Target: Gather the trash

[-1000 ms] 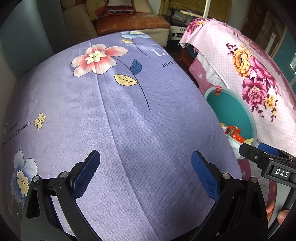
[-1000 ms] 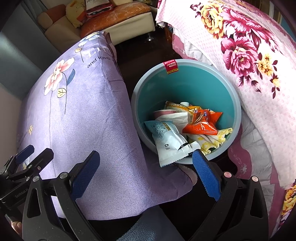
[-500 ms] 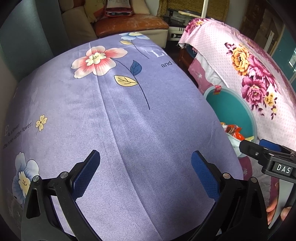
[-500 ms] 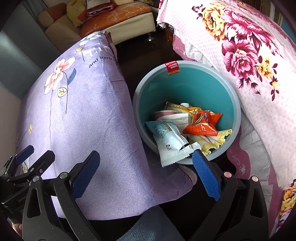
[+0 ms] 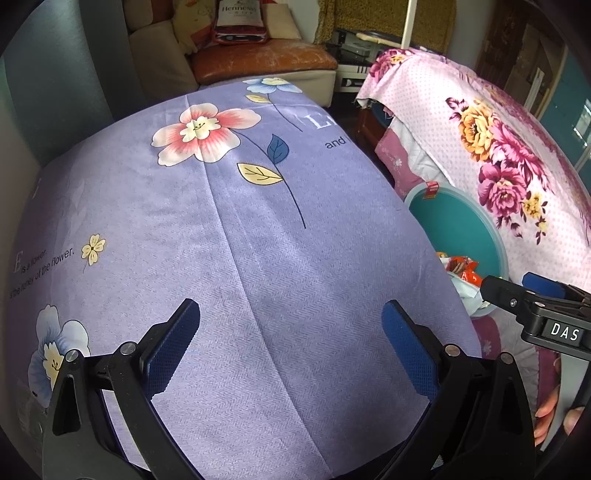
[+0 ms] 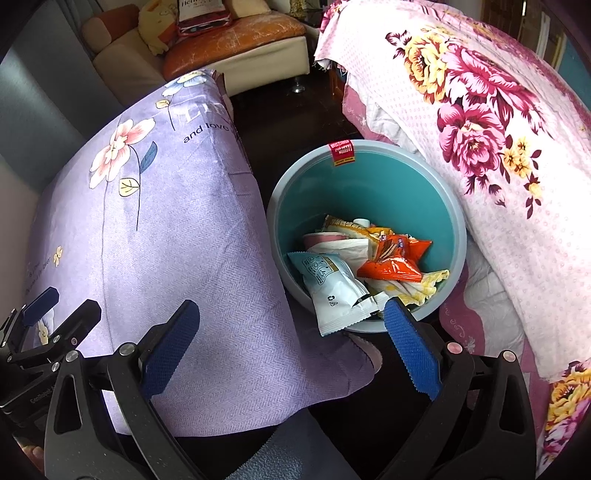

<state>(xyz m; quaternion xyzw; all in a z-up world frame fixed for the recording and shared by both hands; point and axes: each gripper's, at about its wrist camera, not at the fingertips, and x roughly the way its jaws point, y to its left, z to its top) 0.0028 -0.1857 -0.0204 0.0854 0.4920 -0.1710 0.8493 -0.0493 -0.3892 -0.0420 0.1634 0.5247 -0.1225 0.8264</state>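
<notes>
A teal round bin [image 6: 369, 177] stands on the dark floor between a lilac flowered cloth [image 6: 155, 229] and a pink flowered cloth [image 6: 498, 129]. Inside lie several wrappers, among them a pale blue and white packet [image 6: 332, 288] leaning over the near rim and an orange packet [image 6: 395, 258]. My right gripper [image 6: 291, 347] hangs open and empty just before the bin's near rim. My left gripper [image 5: 291, 347] is open over the bare lilac cloth [image 5: 240, 229], nothing between its fingers. From the left wrist, the bin [image 5: 458, 229] shows at the right, with my right gripper [image 5: 524, 291] in front of it.
A sofa with an orange cushion [image 6: 236, 29] stands at the back, a printed bag [image 5: 239, 20] resting on it. The dark floor [image 6: 291, 110] runs between the two covered pieces of furniture. A hand [image 5: 550, 410] holds the right gripper's handle.
Both views have drifted very slightly. Neither gripper has changed its opening, and the wrappers in the bin lie as before.
</notes>
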